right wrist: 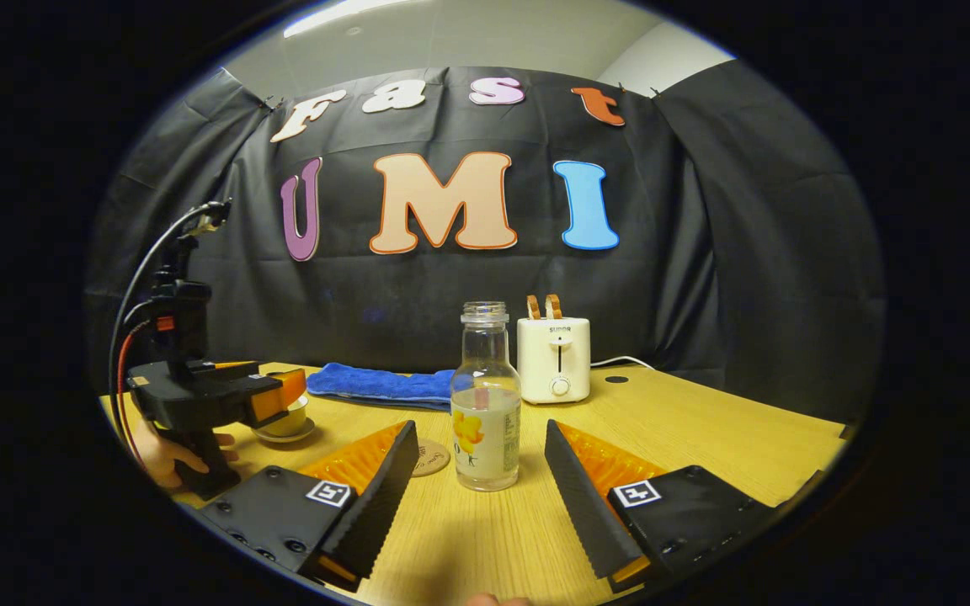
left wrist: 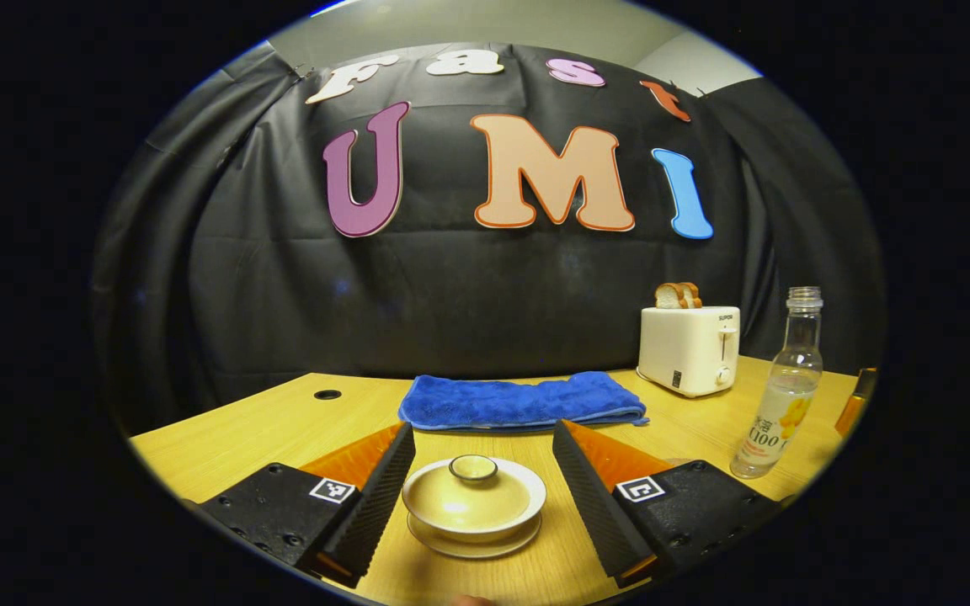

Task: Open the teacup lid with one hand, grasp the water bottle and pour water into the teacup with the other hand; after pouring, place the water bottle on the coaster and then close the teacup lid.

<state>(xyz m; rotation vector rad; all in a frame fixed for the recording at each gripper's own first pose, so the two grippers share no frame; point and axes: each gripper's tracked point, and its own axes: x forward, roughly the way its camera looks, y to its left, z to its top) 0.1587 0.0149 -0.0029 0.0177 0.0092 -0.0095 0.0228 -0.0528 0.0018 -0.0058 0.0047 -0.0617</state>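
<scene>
A wooden table (left wrist: 241, 429) inside a black-draped booth holds everything, and places here are given from the teacup (left wrist: 474, 505), a small pale ceramic cup on a saucer, with its domed lid (left wrist: 468, 498) still on and a little round knob (left wrist: 473, 468) on top. In the left gripper view, the left gripper (left wrist: 482, 484) hovers at the cup with its fingers spread wide, one on each side of the lid and clear of it, holding nothing. Behind the teacup lies a folded blue towel (left wrist: 523, 401); behind and to its right stands a white toaster (left wrist: 689, 349) with bread in its slots. The water bottle (left wrist: 778, 396) stands upright to the teacup's right, uncapped, clear, partly filled. In the right gripper view, the right gripper (right wrist: 481, 475) faces that water bottle (right wrist: 486, 404), its fingers wide apart either side and not touching, empty. A round coaster (right wrist: 430, 457) lies flat between bottle and teacup, just beside the bottle's base. The lid looks glazed, light, slippery and breakable, so the knob seems the safest hold, pinched gently. The bottle may be glass or stiff plastic, hard to tell here; its labelled lower body looks the best place to squeeze, since the open neck could spill if tipped too fast.
</scene>
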